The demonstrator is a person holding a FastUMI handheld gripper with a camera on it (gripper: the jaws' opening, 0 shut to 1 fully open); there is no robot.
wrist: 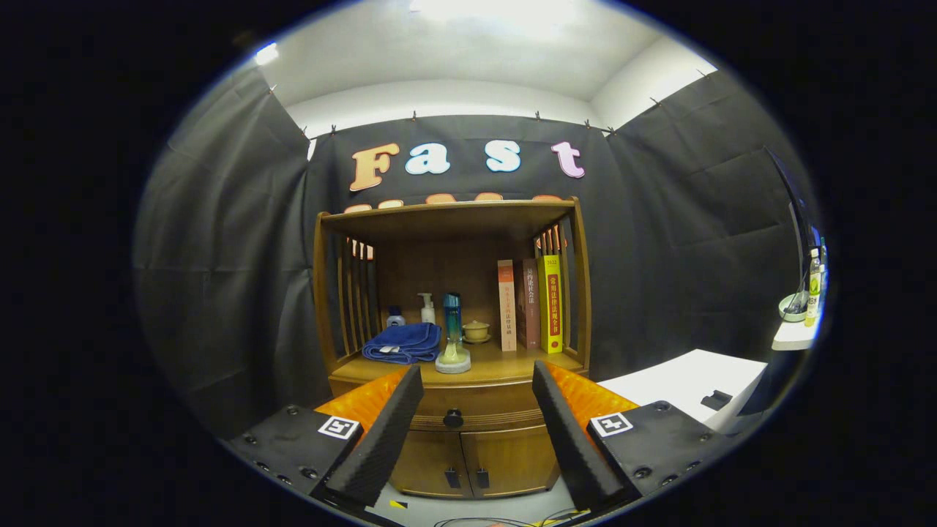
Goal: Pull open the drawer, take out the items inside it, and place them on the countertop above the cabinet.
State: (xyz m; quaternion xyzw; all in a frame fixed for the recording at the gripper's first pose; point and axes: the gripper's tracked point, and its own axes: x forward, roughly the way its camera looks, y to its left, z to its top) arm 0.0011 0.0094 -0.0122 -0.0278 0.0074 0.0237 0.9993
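While the drawer (468,408) sits shut, flush with the front of the wooden cabinet (454,344), the jaws of the gripper (477,388) stand wide apart with nothing between them, and the small dark knob (453,418) lies ahead of them, roughly midway. Whatever the drawer holds cannot be seen. On the countertop (505,364) above it lie a folded blue towel (402,342), a tall blue bottle (452,322) on a pale round base, a small lidded cup (476,331), two smaller bottles at the back and a row of books (528,304). Such a scene fits either a drawer awaiting a pull or one closed again after its things came out. The risks, as I judge them: the knob is small and round, so a grip set off-centre could slide off it; a skewed pull might bind the drawer; and the countertop is crowded, so the tall bottle near its front edge could be tipped by anything set down or passing close to it
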